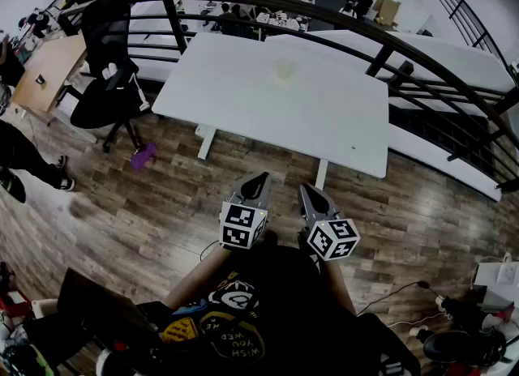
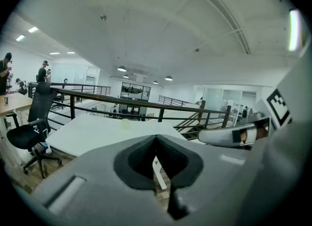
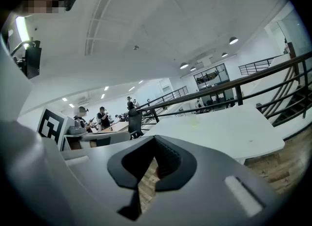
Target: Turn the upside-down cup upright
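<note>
White laminate covers the desk point(image 1: 268, 103) seen in the upper middle of the head view. A pale, translucent cup point(image 1: 285, 70) is set on it toward the far edge, at upper centre of the frame. The cup is too small and faint for its orientation to be judged with confidence. The left gripper point(image 1: 260, 178) and the right gripper point(image 1: 307, 190) are held side by side at lower centre, over the wooden floor point(image 1: 162, 204) and well apart from the cup. In each gripper view the jaws are seen pressed together at the tips with nothing pinched, and floorboards show through the opening behind the pads. A black office chair point(image 1: 109, 83) is placed at the desk's left end, and a dark curved railing point(image 1: 340, 18) runs behind the desk.
</note>
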